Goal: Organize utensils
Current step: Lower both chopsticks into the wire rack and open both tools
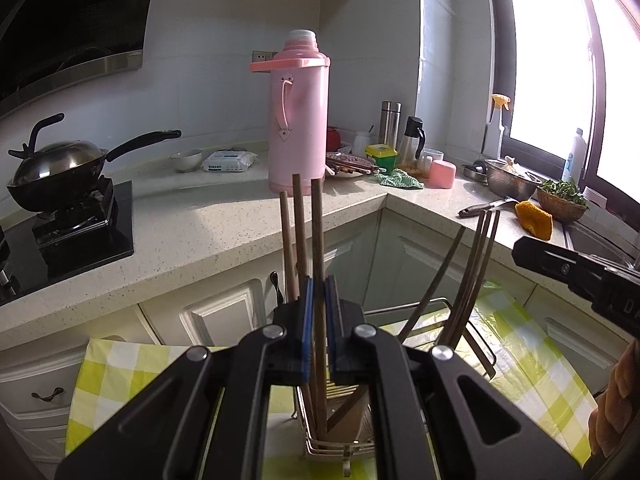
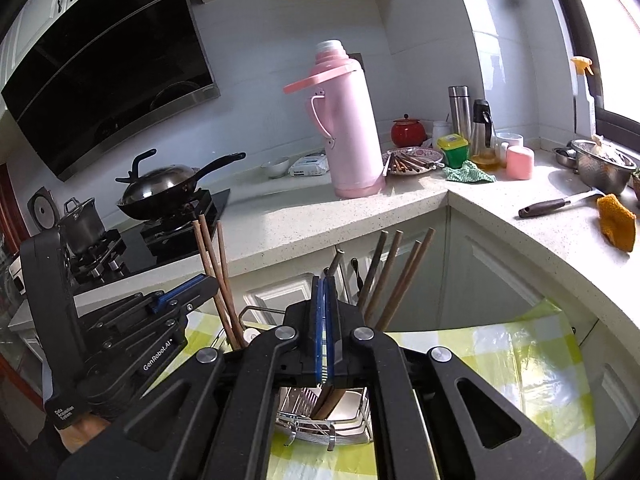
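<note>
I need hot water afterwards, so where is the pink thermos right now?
The pink thermos stands upright on the countertop near its inner corner, centre in both views, between the wok and a plate of chopsticks.

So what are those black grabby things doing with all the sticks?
A person holds two grippers and is sorting chopsticks into a wire rack on the checked tablecloth. The left gripper is shut on one brown chopstick. The right gripper is shut on a grey chopstick, lowered into the rack.

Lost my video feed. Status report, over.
Left hand-held gripper shut on a chopstick. Right hand-held gripper shut on a chopstick. Both over wire rack. Nothing blocking.
</note>
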A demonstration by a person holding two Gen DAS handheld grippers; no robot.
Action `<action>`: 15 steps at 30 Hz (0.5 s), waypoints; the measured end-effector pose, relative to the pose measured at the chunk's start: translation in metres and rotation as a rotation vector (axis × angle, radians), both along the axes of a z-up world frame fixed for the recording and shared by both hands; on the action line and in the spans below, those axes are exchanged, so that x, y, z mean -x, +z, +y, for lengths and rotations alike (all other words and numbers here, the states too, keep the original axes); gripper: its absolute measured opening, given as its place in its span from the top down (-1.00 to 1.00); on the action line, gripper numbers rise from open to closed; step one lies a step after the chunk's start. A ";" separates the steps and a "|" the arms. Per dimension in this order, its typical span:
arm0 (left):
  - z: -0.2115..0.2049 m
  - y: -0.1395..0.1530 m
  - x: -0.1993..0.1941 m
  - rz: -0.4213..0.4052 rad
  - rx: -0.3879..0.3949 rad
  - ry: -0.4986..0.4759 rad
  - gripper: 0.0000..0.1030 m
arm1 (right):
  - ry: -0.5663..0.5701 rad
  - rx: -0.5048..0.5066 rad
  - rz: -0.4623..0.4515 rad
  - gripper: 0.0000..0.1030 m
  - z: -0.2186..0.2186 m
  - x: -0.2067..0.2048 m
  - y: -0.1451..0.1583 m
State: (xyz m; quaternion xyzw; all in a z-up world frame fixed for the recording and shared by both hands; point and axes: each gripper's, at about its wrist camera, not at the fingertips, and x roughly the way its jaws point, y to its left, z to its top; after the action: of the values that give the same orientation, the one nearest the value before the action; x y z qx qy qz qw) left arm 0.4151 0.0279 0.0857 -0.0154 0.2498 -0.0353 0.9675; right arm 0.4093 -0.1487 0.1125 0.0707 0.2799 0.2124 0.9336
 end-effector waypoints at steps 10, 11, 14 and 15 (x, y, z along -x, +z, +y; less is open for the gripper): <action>0.003 0.005 -0.002 0.002 0.017 -0.001 0.88 | -0.021 -0.003 -0.004 0.95 -0.019 0.010 -0.002; 0.002 0.006 -0.001 0.001 0.018 0.000 0.87 | -0.023 -0.006 -0.002 0.95 -0.020 0.011 -0.003; 0.001 0.009 0.003 -0.010 0.025 0.000 0.76 | -0.024 -0.004 -0.003 0.95 -0.023 0.015 -0.003; 0.000 0.010 0.005 -0.015 0.027 0.001 0.74 | -0.025 -0.005 -0.002 0.95 -0.024 0.015 -0.003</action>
State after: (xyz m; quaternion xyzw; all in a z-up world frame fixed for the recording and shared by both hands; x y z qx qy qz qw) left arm 0.4102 0.0282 0.0961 -0.0282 0.2418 -0.0383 0.9691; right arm 0.3939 -0.1727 0.1099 0.0761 0.2773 0.2015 0.9363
